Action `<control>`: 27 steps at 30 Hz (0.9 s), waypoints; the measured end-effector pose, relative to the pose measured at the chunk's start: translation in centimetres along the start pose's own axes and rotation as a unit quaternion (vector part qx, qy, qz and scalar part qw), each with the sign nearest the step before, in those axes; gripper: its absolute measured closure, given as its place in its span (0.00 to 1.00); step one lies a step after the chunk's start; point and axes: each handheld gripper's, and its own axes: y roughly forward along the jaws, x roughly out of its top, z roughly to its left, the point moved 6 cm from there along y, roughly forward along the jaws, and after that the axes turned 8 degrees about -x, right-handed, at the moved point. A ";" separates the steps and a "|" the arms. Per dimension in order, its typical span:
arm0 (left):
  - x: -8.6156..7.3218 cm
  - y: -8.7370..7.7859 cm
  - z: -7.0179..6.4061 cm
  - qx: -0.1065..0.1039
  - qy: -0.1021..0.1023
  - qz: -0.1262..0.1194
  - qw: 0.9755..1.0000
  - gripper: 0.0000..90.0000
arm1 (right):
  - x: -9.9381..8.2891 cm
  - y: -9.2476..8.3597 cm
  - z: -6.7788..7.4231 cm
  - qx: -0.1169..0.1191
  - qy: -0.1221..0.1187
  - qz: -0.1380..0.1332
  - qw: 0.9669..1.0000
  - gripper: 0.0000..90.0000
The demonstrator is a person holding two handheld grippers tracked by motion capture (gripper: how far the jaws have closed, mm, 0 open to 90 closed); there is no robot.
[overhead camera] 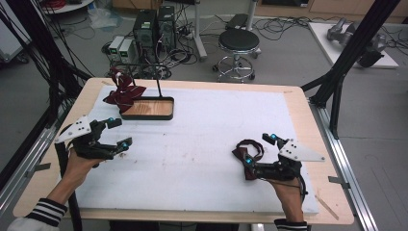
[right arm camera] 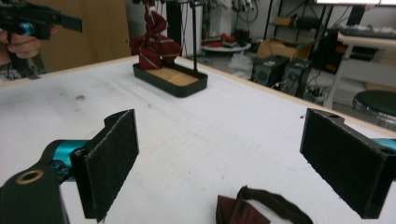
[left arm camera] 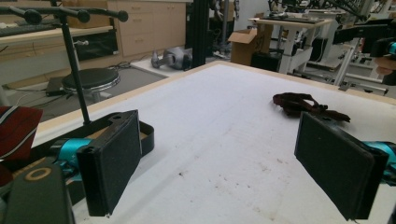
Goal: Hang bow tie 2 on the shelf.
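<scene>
Dark red fabric bow tie with a looped neck strap: it is lying flat on the white foam table mat, near the front right corner, directly beneath your right gripper. You are holding that gripper with its jaws spread wide, one black pad on each side of the tie, nothing pinched yet. In the right gripper view the tie is sitting low between the pads, partly cut off by the bottom edge.

Risk, as a judgement: the strap is thin and limp, so closing from this height is likely to catch only the loop, leaving the bow dangling, or to miss the cloth altogether and pinch the mat. Coming in too flat could push the tie along the surface instead.

Appearance: maroon, crumpled, its strap curling in an open loop; finer pattern is too small to tell.

Your left gripper is hovering with its jaws apart over the left side of the mat, near the dark tray with a wooden floor, where a second striped red tie is hanging from a black stand.
</scene>
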 end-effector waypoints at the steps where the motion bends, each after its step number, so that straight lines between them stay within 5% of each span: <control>1: 0.0 0.0 0.0 0.000 0.000 0.000 1.000 0.17 | 0.0 0.0 0.0 0.000 0.000 0.000 1.000 0.12; 12: 0.5 1.0 -0.9 -0.020 0.010 -0.004 1.000 0.17 | -1.9 0.6 0.5 0.013 -0.017 0.119 0.993 0.12; 19: 0.5 1.6 -1.1 -0.024 0.012 -0.002 1.000 0.17 | -2.6 0.5 0.2 0.010 -0.017 0.150 0.989 0.12; 27: 0.4 1.8 -1.0 -0.024 0.012 0.003 1.000 0.17 | -4.5 0.9 0.2 0.013 -0.015 0.229 0.973 0.12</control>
